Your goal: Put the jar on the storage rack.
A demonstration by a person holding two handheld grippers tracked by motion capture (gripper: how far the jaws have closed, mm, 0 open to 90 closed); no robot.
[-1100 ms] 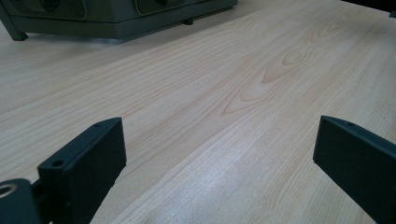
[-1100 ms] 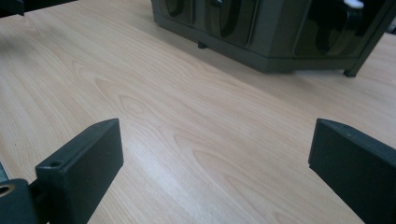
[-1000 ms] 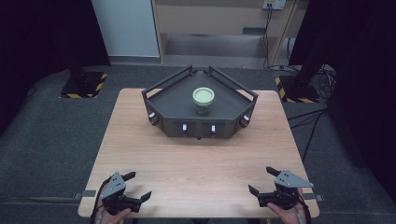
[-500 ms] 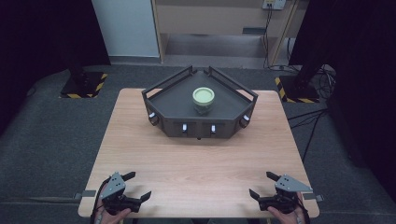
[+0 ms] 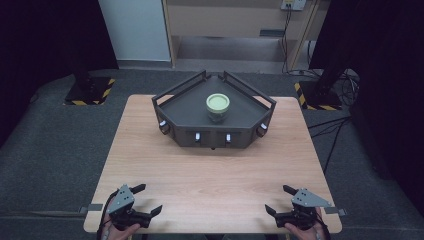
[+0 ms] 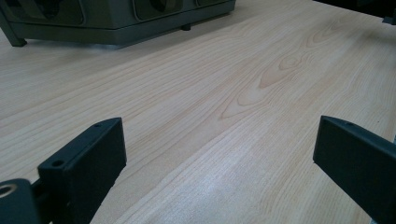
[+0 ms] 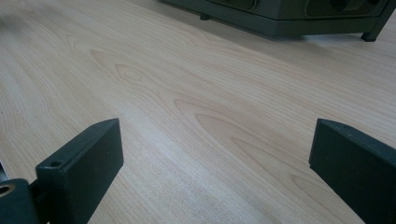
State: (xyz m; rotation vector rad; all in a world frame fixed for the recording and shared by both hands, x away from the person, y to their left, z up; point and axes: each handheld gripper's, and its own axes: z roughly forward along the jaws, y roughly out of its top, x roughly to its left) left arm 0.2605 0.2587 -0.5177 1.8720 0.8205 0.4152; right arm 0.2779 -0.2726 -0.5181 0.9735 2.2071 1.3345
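A dark grey angular tray (image 5: 190, 117) on short feet stands at the far middle of the wooden table (image 5: 215, 175). Inside it sits a round jar with a pale green lid (image 5: 218, 106). My left gripper (image 5: 148, 199) rests open at the table's near left corner, nothing between its jaws. My right gripper (image 5: 279, 200) rests open at the near right corner, also holding nothing. In the left gripper view the tray's front wall (image 6: 116, 21) lies far ahead over bare wood, with the gripper (image 6: 219, 154) wide open. The right gripper view shows the tray's base (image 7: 285, 16) beyond its open gripper (image 7: 215, 154).
Two black stands with yellow-striped bases (image 5: 90, 92) (image 5: 320, 95) flank the table's far corners on the grey floor. Cables (image 5: 340, 125) trail at the right. A wooden cabinet (image 5: 235, 30) stands behind. Bare wood stretches between the grippers and the tray.
Both grippers have stayed at the near corners; the right one has slid slightly toward the near edge. The tray and jar have not moved.
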